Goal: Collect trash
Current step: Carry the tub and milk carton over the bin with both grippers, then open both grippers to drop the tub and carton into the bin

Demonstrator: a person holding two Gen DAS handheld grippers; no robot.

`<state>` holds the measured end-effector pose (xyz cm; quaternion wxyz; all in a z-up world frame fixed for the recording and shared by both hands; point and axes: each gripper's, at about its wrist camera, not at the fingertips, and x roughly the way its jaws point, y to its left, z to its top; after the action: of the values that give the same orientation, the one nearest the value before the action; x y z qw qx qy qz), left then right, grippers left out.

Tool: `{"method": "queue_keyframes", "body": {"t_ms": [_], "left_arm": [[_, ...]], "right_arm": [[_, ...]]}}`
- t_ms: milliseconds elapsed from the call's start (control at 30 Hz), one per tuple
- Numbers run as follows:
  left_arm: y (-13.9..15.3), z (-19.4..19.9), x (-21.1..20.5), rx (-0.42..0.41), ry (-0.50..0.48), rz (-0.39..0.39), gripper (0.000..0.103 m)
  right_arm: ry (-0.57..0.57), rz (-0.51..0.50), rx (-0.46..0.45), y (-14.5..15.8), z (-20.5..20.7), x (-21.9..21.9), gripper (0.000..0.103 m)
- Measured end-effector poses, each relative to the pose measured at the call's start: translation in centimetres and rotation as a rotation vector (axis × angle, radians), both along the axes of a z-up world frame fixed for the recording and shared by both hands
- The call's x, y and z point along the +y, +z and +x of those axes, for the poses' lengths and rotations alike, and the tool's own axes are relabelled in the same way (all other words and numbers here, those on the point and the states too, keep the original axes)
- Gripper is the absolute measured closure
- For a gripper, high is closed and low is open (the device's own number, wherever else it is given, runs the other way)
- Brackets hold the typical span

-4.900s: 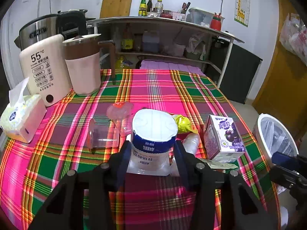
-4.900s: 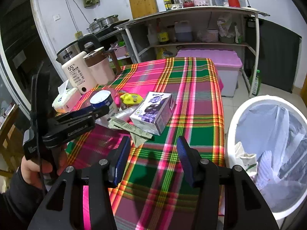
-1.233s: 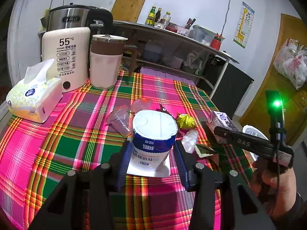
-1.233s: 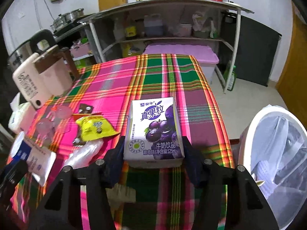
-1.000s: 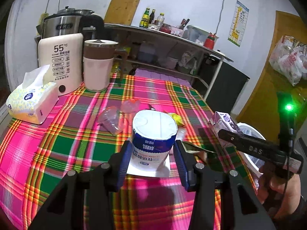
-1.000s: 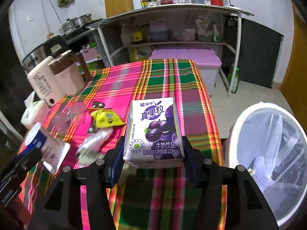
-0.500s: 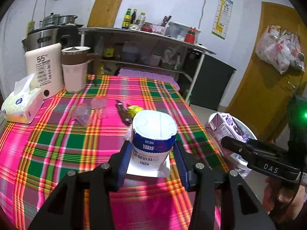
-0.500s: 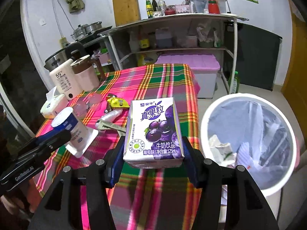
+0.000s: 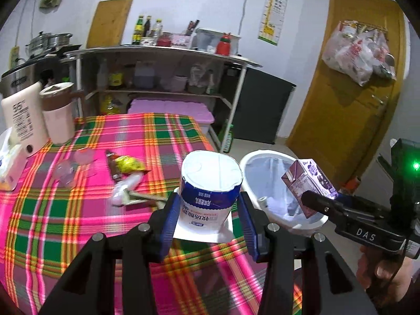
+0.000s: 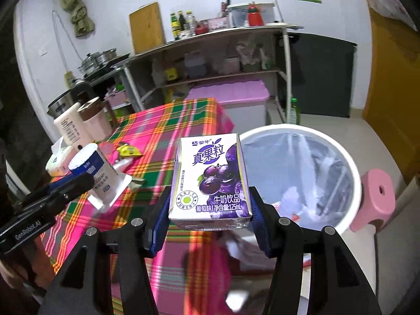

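My left gripper is shut on a white and blue yogurt cup, held in the air above the table's right edge; the cup also shows in the right wrist view. My right gripper is shut on a purple milk carton, held over the near rim of the white trash bin. In the left wrist view the carton hangs over the bin. A yellow wrapper, a clear bag and clear plastic cups lie on the plaid tablecloth.
A kettle, a pink jug and a tissue box stand at the table's left. A metal shelf stands behind. A pink stool is right of the bin. A yellow door is at the right.
Both grippers have lifted off the table and swung right toward the trash bin, each still holding its item. The carton now hangs over the bin.
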<state>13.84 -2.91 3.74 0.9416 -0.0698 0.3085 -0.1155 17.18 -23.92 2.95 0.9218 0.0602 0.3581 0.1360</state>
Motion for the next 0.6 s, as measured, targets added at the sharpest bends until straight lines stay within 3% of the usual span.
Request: {"method": "queue_keyframes", "body": {"t_ms": [600], "left_arm": [[-0.2, 4.3, -8.9, 0.017, -0.179, 0.012, 0.056]], "right_arm": [[-0.146, -0.011, 0.063, -2.0, 1.3, -7.3, 0.047]]}}
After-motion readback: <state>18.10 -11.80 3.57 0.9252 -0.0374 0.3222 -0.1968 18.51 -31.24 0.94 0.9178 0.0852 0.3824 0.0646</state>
